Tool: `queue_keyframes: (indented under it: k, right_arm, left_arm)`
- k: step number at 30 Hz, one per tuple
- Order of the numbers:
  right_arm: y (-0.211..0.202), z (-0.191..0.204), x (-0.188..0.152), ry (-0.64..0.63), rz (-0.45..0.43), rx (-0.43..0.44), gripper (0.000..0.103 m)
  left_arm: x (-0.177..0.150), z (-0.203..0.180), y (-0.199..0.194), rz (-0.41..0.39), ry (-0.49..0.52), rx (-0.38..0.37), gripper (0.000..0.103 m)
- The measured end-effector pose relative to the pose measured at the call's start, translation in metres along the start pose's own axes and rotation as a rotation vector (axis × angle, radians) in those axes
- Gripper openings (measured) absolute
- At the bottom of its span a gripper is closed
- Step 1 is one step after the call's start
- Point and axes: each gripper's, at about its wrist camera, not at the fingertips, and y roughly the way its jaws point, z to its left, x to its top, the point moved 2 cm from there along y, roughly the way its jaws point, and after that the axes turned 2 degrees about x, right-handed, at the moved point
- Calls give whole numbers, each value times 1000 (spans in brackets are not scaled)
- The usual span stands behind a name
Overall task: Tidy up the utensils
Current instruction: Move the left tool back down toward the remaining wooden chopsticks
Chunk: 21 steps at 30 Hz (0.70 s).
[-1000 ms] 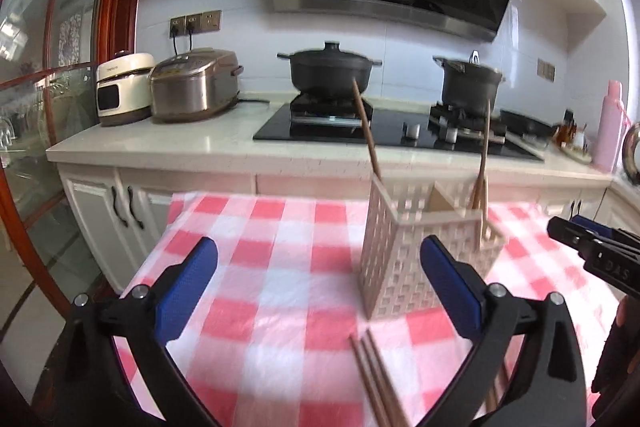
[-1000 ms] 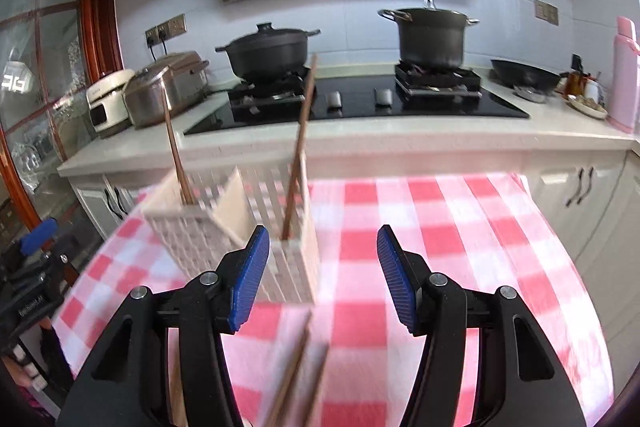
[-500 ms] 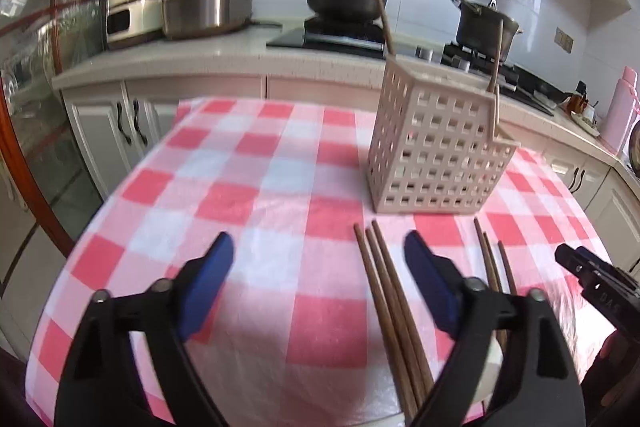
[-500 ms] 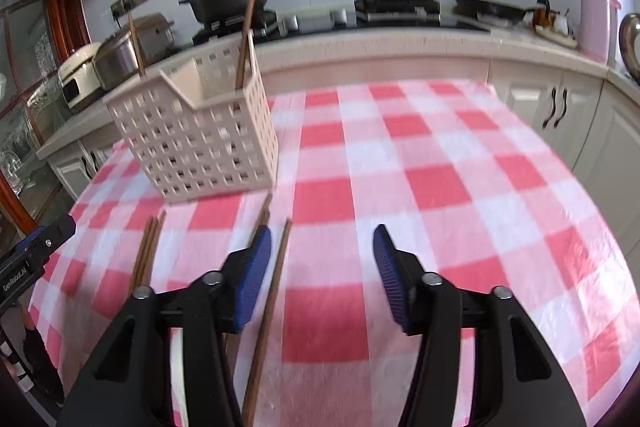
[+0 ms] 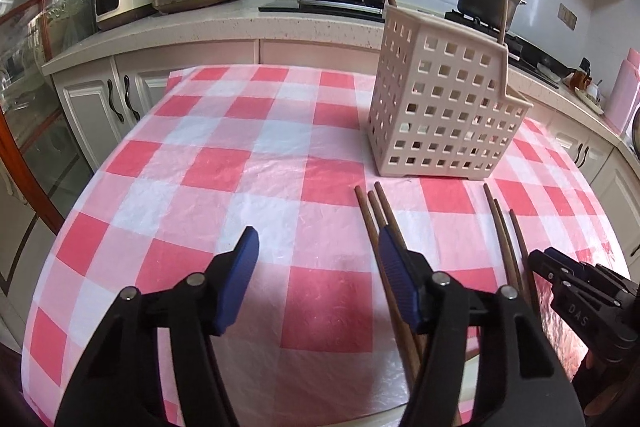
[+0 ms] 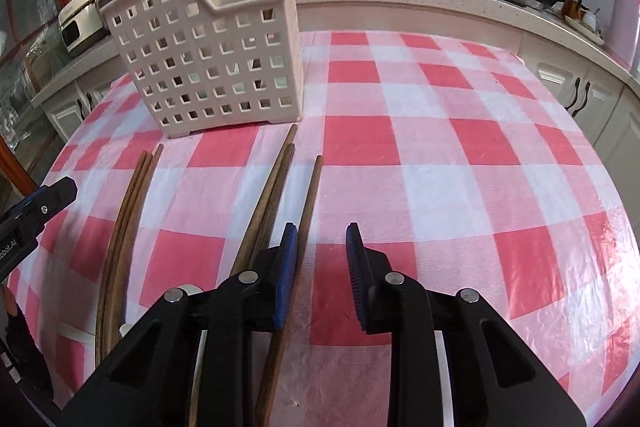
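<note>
Working left to right across the desk (image 5: 208, 167) with its red-checked cloth, I have my left gripper (image 5: 316, 259) low over bare cloth. Its jaws have just been closing and stand part open with nothing between them. The left bundle of chopsticks (image 5: 374, 211) lies just outside its right-hand pad, which crosses over the sticks in the view, so I cannot tell whether it touches them. If I close from here, that pad could push the sticks sideways rather than catch one.

Further right stands the perforated utensil basket (image 5: 444, 115), upright at the far side of the cloth, with two chopsticks already standing in it.

In front of it, the right group of chopsticks (image 6: 276, 187) lies on the cloth, and one single chopstick (image 6: 308, 211) lies a little apart. My right gripper (image 6: 322, 263) has jaws that have just been closing; they are narrow but not pressing on anything. The single chopstick runs just inside the left-hand pad.

I judge the risk here to be a poor pinch: caught off-centre near its end, a thin smooth stick may roll, pivot or slip on the slick plastic cloth. The pad could also drag the neighbouring pair along.
</note>
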Motion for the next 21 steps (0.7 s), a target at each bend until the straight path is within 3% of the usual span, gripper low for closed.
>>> queue_keyframes:
  k: [21]
  right_arm:
    - [4,-2,1,17,6,41,20]
  left_arm:
    - [-6,-31,39,134,45,21,39]
